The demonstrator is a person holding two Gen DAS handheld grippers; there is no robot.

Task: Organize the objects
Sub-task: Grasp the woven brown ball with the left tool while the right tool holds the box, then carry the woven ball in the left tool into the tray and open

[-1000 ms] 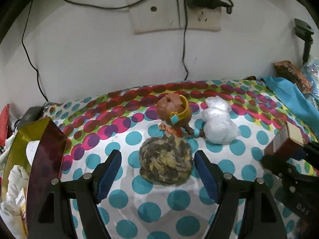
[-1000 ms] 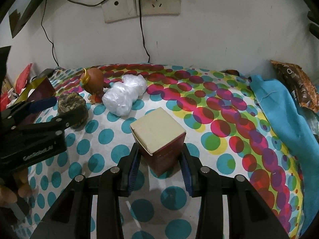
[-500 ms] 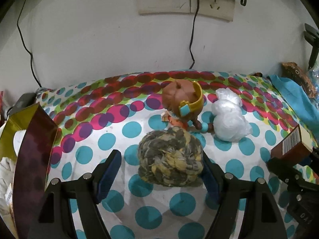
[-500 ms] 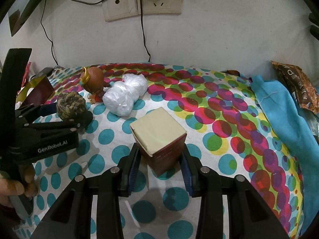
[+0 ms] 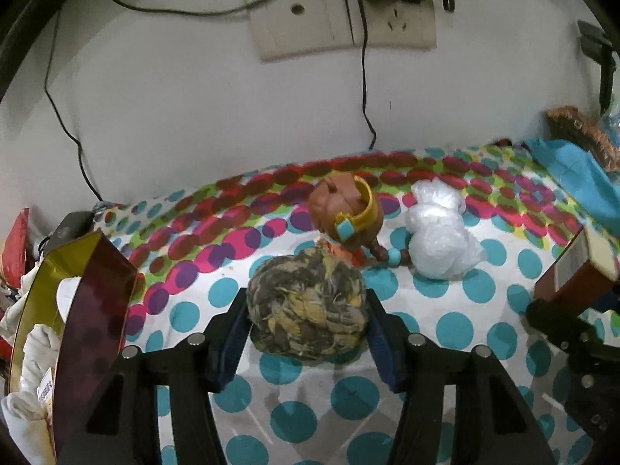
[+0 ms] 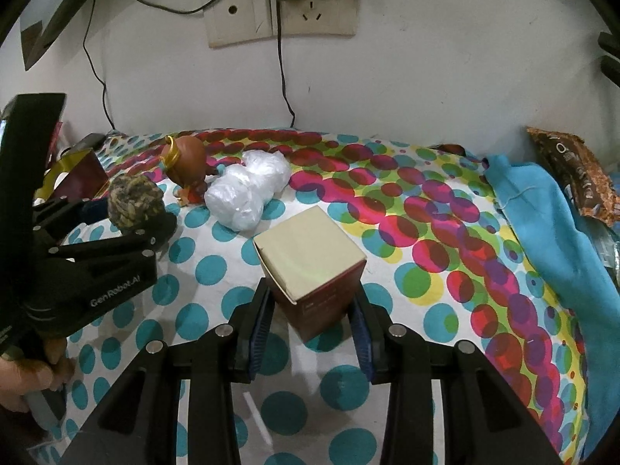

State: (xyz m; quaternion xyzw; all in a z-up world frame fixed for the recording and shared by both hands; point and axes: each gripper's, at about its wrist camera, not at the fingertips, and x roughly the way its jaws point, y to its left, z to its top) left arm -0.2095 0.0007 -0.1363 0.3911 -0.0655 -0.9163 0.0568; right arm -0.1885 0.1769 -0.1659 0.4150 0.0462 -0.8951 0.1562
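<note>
left wrist view: the left gripper [image 5: 306, 321] is clamped on a mottled brown-yellow ball [image 5: 306, 304] resting on the polka-dot cloth [image 5: 457, 325]; a brown toy figure [image 5: 345, 215] stands just behind it, with a white plastic bag [image 5: 440, 240] to its right.

right wrist view: the right gripper [image 6: 312, 319] grips a cream-topped red box [image 6: 312, 267] on the cloth.

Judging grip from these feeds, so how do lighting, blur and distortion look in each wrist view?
Left wrist view: dim and soft; wall socket smeared, strong fisheye bend, dark corners; the ball of dried leaves stays readable. Right wrist view: sharper and brighter; the box has a crisp lid, with faint shadow under it.
</note>
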